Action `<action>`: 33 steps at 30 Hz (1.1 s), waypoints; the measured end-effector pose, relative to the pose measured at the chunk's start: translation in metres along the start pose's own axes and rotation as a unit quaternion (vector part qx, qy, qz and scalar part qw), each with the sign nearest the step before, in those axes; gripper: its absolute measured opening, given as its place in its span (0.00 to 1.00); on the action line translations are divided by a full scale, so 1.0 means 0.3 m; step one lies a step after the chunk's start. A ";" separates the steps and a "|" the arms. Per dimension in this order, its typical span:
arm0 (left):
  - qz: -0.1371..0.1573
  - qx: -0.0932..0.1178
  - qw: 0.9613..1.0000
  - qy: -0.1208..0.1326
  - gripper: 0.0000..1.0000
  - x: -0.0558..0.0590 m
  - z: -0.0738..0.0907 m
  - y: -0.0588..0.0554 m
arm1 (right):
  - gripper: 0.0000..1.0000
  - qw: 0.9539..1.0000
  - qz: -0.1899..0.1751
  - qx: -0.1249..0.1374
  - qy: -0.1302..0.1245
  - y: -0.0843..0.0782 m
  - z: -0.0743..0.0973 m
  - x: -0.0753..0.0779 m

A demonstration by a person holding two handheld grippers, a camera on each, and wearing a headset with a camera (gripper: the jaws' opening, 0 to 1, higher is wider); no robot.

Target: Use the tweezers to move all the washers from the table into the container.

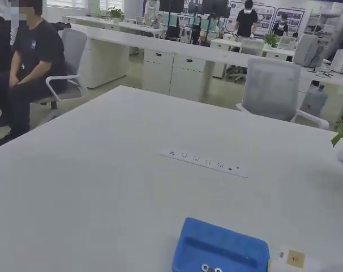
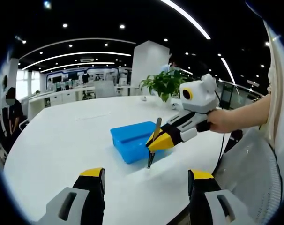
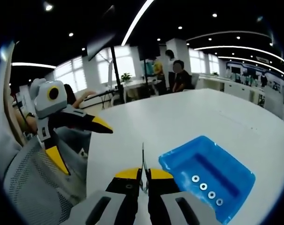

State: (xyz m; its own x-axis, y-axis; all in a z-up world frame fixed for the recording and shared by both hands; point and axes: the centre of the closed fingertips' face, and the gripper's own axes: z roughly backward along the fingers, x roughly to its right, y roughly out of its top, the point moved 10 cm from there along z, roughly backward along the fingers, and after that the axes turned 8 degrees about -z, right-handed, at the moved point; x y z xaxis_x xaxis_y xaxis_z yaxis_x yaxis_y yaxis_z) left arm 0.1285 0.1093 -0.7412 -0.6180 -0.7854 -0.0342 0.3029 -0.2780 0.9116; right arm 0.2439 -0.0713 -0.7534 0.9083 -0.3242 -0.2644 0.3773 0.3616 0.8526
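Note:
A blue container (image 1: 219,249) sits at the near edge of the white table (image 1: 103,187), and two washers (image 1: 211,268) show inside it. In the right gripper view, several washers (image 3: 203,186) lie in a row in the container (image 3: 226,173). My right gripper (image 3: 143,174) is shut on thin metal tweezers (image 3: 143,159), just left of the container. In the left gripper view, that right gripper (image 2: 156,140) holds the tweezers (image 2: 153,147) tip down beside the container (image 2: 130,138). My left gripper (image 2: 146,174) is open and holds nothing; it hangs off the table's edge (image 3: 81,145).
A white power strip (image 1: 202,161) lies mid-table. A mesh chair (image 1: 273,88) stands at the far side and a person sits at the left (image 1: 30,62). A potted plant (image 2: 163,84) is on the table's far end. A small white piece with a tan square (image 1: 296,259) lies right of the container.

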 end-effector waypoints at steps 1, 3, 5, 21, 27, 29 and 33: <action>0.001 0.001 1.000 -0.001 0.73 0.001 0.000 0.001 | 0.02 1.000 0.000 0.001 -0.001 0.002 0.001 0.001; 0.000 0.000 1.000 0.001 0.73 -0.001 0.000 0.000 | 0.02 1.000 0.000 0.006 -0.002 0.012 0.007 0.005; 0.001 0.001 1.000 0.001 0.73 -0.001 0.000 0.001 | 0.02 1.000 0.000 0.010 -0.004 0.023 0.013 0.009; -0.001 0.005 1.000 0.005 0.73 -0.001 0.003 0.003 | 0.02 0.995 -0.026 0.091 -0.026 0.172 0.078 0.107; -0.002 0.005 1.000 0.007 0.73 -0.001 0.005 0.003 | 0.02 0.993 -0.048 0.095 -0.044 0.195 0.055 0.168; 0.000 0.006 1.000 0.007 0.73 -0.002 0.005 0.002 | 0.02 0.993 -0.058 0.092 -0.042 0.193 0.041 0.184; 0.000 0.006 1.000 0.007 0.73 -0.001 0.004 0.002 | 0.02 0.993 -0.067 0.078 -0.048 0.183 0.016 0.205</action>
State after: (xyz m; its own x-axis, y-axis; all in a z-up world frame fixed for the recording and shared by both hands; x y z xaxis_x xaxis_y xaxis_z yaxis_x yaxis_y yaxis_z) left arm 0.1280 0.1101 -0.7401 -0.6084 -0.7926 -0.0394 0.2938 -0.2710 0.9166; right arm 0.3195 -0.0756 -0.7207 0.8270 -0.4456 -0.3428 0.4546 0.1713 0.8741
